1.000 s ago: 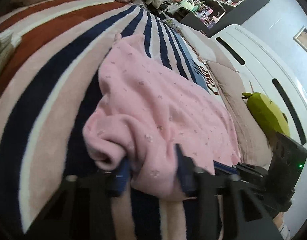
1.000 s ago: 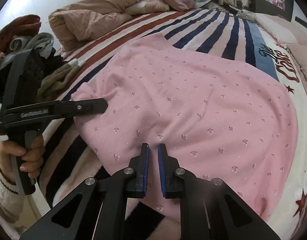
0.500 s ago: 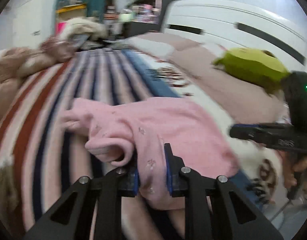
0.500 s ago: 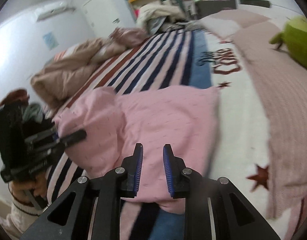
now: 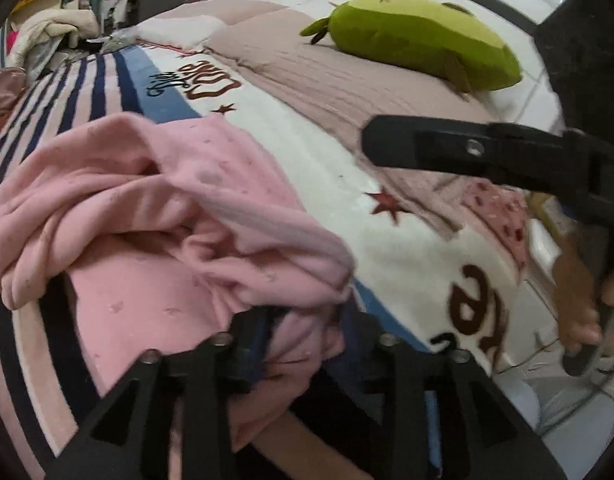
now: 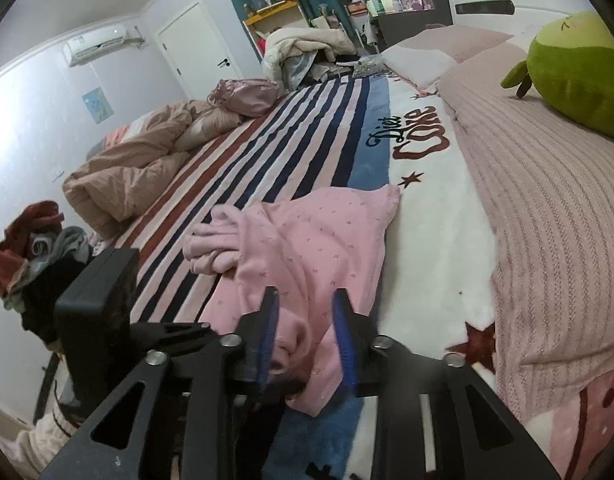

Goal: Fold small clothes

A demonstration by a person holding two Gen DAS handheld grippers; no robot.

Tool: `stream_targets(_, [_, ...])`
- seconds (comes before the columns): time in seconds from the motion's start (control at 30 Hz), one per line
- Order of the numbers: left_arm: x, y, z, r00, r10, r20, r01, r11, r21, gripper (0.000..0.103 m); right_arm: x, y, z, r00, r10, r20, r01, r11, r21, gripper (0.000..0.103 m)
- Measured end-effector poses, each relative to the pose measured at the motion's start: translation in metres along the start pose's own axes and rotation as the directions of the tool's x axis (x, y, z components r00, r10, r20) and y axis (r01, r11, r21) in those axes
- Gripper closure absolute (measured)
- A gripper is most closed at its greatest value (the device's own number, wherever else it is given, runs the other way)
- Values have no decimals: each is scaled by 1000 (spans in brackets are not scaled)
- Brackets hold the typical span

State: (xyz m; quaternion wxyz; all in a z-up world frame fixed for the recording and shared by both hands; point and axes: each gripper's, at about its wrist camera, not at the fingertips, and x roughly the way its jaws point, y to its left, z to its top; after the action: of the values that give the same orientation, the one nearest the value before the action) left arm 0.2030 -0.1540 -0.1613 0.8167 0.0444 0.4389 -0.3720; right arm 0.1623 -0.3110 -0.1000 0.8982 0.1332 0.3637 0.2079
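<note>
A small pink garment (image 5: 155,216) with tiny printed flowers lies bunched on the striped blanket (image 5: 87,80). It also shows in the right wrist view (image 6: 307,240), folded over itself near the bed's front edge. My left gripper (image 5: 303,328) has its jaws parted with a fold of the pink cloth lying between them. My right gripper (image 6: 307,336) is open, its blue pads either side of the garment's near hem, not pinching it. The right gripper's finger (image 5: 447,148) shows in the left wrist view, above the white blanket part.
A green plush toy (image 5: 419,36) lies on the ribbed pink cover (image 6: 547,216) at the right. A crumpled beige duvet (image 6: 139,168) and a pile of dark clothes (image 6: 31,248) sit at the left. The bed's front edge is close below both grippers.
The garment went from spread flat to bunched and folded over. My left gripper carried its edge across toward the right, then its jaws parted. My right gripper opened wider.
</note>
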Motion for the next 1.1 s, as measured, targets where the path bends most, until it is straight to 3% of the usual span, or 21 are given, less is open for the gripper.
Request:
stream_targets(0.07, [-10,1,-1,999,-52,9,52,999,-11,49,1,0,1,1000,2,-3,-2,1000,-9,74])
stream_targets(0.17, [-32,4,-8,998,-34,60,36,999,-27,49,6,6,2,999,35,-16,-36,999,-28,61])
stream_targets(0.27, [-58,14,-21,996,-23,89,29,998,-63,49,20,24,2,996,67,-60,-72,994,-82,57])
stream_targets(0.3, [-68,18,-27,995,-13,100,19,998,-64,49,27,36,1,995,64,-81,-74,989,-124,53])
stream_targets(0.37, [-82,26,-37,993,30,116,-21,997,-73,48,37,53,-2,994,55,-98,-72,980,-183,31])
stream_targets(0.4, [-85,32,-40,991,63,115,-54,995,-82,48,42,62,-2,995,33,-97,-52,977,-208,29])
stream_targets(0.5, [-83,57,-44,989,107,100,-92,985,-145,48,59,75,-1,988,-128,-83,103,962,-254,34])
stream_targets(0.57, [-77,73,-45,990,98,99,-77,977,-200,48,64,72,1,978,-193,-75,167,950,-265,84])
stream_targets(0.6, [-74,78,-46,990,98,100,-75,975,-209,48,67,66,1,972,-216,-92,186,948,-259,90])
stream_targets(0.7, [-67,86,-45,991,87,104,-61,971,-232,48,64,42,-6,971,-181,-153,150,969,-195,94])
stream_targets(0.8, [-62,97,-38,991,44,130,-8,965,-263,48,60,23,-23,957,-212,-198,174,965,-194,95])
stream_targets(0.97, [-47,107,-22,991,32,132,6,959,-284,48,55,-1,-43,949,-188,-253,164,980,-113,95])
stream_targets(1.03, [-42,108,-20,992,24,124,12,959,-283,48,54,0,-40,948,-185,-257,161,980,-115,91])
stream_targets(1.1, [-48,109,-21,991,29,133,9,961,-278,48,50,9,-31,946,-215,-241,177,969,-170,75])
